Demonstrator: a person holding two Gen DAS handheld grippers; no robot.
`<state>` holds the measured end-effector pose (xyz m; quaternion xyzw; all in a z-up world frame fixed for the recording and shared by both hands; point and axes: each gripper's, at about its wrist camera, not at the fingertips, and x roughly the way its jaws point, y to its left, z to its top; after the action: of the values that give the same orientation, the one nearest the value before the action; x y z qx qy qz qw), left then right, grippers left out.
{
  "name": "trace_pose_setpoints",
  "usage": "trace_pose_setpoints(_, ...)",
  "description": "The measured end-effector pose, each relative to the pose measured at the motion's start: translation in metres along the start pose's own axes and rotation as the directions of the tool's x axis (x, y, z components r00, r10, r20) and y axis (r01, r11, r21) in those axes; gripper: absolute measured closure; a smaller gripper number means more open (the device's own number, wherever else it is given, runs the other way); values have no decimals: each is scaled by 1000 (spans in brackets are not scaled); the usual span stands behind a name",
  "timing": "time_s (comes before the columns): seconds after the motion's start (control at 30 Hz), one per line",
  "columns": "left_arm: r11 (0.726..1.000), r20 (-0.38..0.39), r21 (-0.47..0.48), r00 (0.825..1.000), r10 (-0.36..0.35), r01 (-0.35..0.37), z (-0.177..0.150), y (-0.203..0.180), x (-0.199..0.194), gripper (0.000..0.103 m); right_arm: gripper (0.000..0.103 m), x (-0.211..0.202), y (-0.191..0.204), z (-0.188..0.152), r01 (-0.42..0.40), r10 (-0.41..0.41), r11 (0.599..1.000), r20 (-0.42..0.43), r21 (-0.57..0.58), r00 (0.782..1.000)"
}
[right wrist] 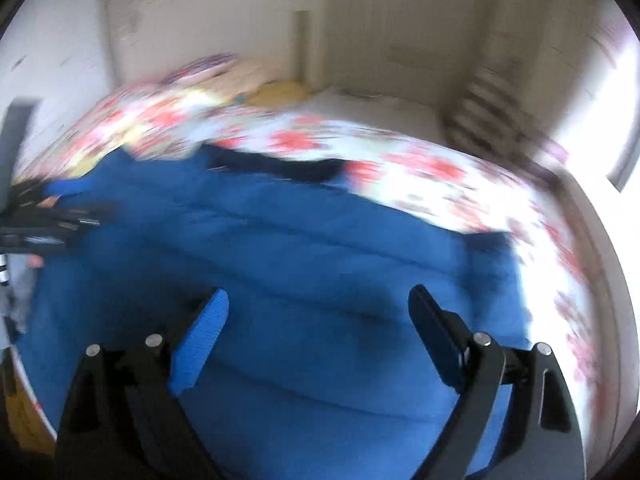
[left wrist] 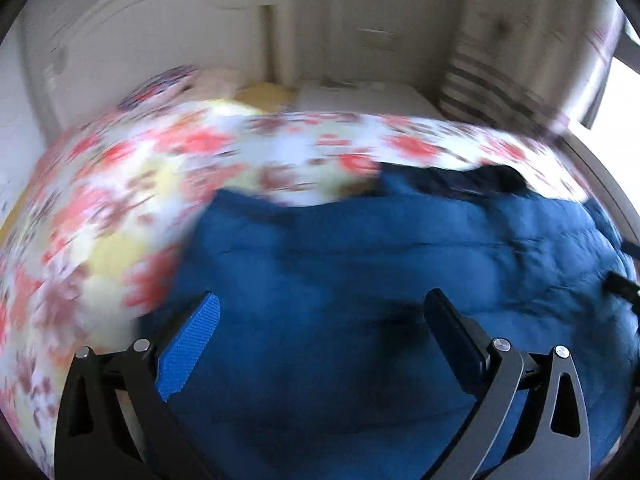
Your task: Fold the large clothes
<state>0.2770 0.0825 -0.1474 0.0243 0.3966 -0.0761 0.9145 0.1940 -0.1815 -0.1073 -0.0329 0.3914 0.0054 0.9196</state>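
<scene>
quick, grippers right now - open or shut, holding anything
left gripper: open, nothing held, above the blue garment.
right gripper: open, nothing held, above the same garment.

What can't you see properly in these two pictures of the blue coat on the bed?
- Blue garment: near edge cut off by both views' lower edges; blur hides seams.
- Floral bedspread: pattern smeared by blur, both views.
- Left gripper: in the right wrist view, a blurred dark shape at the picture's left edge.

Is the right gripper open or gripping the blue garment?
Open: right gripper has its fingers spread wide above the blue garment, no cloth pinched between them.
</scene>
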Motion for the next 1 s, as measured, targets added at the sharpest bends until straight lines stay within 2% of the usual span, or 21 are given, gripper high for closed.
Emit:
trace_pose_setpoints(0.07,999,-27,-46,1000,-6,5,-6,21,6,4,13,3,-40,-12,28,-25,994,-23,103,999)
trace_pose_setpoints(0.1,996,-38,-77,998,-51,48,-10,30,11,4,13,6,-55,-21,10,-5,987,-28,160,1000)
trace_pose_setpoints(0.17,994,-28,-90,997,-66,64,-12,33,12,4,13,12,-78,-34,-81,84,960,-1,267,996)
trace_pose_setpoints(0.2,996,-29,-75,998,-51,49,-11,30,14,4,13,16,-80,-37,-97,100,956,5,278,995)
trace_pose_setpoints(0.27,996,-38,-70,998,-53,50,-11,29,18,4,11,19,-76,-36,-73,78,964,-8,257,997)
trace_pose_setpoints(0.33,992,-44,-98,995,-88,83,-10,34,21,4,9,23,-73,-36,-61,67,968,-16,242,998)
trace_pose_setpoints(0.4,989,-40,-112,994,-104,99,-11,36,21,4,9,24,-75,-36,-88,93,962,-7,260,996)
trace_pose_setpoints(0.47,993,-44,-102,997,-70,65,-9,33,19,4,9,26,-77,-34,-104,108,957,0,271,994)
trace_pose_setpoints(0.5,996,-40,-88,999,-13,9,-8,28,12,5,10,24,-76,-32,-92,96,959,-5,268,995)
trace_pose_setpoints(0.53,997,-30,-76,999,32,-34,-5,23,5,5,12,17,-72,-30,-49,53,965,-7,257,999)
trace_pose_setpoints(0.57,997,-7,-66,999,35,-36,-4,16,-8,5,13,10,-67,-27,-18,18,970,3,243,1000)
trace_pose_setpoints(0.6,998,17,-58,1000,8,-7,-3,9,-20,5,13,-4,-56,-24,-20,12,976,39,219,999)
trace_pose_setpoints(0.63,999,51,-31,998,-23,25,-2,-4,-37,5,13,-19,-43,-21,-55,41,981,81,186,996)
trace_pose_setpoints(0.73,995,103,101,995,-15,4,-5,-55,-62,5,13,-47,7,-14,-96,87,994,135,54,987)
trace_pose_setpoints(0.8,979,71,204,997,-21,6,-19,-93,-54,5,13,-50,43,-17,-145,150,988,115,-55,982)
trace_pose_setpoints(0.87,969,12,248,1000,4,-7,-35,-110,-30,4,13,-40,75,-25,-141,150,980,55,-141,987)
trace_pose_setpoints(0.9,967,2,254,1000,22,-22,-41,-113,-22,4,12,-28,89,-34,-124,129,975,15,-186,992)
trace_pose_setpoints(0.93,972,20,236,1000,-7,2,-44,-108,-20,4,10,-20,95,-41,-93,99,973,15,-209,995)
trace_pose_setpoints(1.0,978,-6,205,999,-48,48,-41,-96,-21,4,8,-21,91,-45,-118,125,975,23,-188,992)
